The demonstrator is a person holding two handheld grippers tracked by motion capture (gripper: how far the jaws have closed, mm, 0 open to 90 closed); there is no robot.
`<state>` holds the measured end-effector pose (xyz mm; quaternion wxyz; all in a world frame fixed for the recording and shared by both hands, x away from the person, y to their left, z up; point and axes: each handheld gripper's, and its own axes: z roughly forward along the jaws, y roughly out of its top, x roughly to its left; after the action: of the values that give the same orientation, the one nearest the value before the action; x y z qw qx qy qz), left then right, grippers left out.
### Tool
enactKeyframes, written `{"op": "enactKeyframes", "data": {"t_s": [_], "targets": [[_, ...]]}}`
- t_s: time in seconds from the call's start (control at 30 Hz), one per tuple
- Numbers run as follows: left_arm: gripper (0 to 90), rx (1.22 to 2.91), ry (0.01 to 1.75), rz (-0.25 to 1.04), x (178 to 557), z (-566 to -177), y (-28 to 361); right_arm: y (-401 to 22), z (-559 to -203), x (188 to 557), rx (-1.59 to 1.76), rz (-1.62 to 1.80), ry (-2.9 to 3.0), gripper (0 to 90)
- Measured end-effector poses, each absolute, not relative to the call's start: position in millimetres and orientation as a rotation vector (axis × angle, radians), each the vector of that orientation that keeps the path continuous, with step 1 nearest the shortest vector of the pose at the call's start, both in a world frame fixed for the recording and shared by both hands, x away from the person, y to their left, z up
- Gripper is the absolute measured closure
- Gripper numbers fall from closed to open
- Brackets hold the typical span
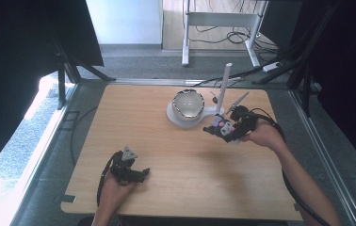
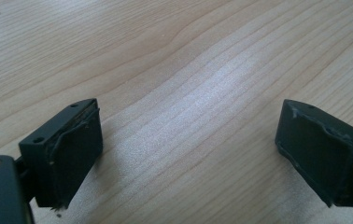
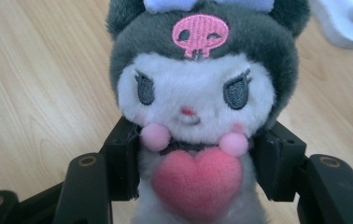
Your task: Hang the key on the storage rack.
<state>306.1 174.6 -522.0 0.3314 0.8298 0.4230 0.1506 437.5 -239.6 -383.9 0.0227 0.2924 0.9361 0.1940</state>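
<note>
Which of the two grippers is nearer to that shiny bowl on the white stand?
The right. The right gripper, shut on a plush toy, is just beside the bowl. The left gripper rests far off near the table's front edge, jaws open.

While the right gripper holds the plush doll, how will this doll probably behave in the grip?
The plush doll looks soft and furry, so it probably squashes and feels light. The right gripper squeezes its body below the big head, so the head may flop or nod. The fuzzy cloth likely resists slipping, and a fall on the wooden table would hardly harm it.
</note>
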Motion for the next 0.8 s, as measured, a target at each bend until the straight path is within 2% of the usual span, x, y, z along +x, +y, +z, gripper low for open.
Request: {"op": "enactKeyframes", "data": {"t_s": [0.8], "targets": [[7.4, 2.165, 1.107, 0.396, 306, -522, 174, -303, -327, 474, 1.141, 0.626, 2.694, 41.4]]}}
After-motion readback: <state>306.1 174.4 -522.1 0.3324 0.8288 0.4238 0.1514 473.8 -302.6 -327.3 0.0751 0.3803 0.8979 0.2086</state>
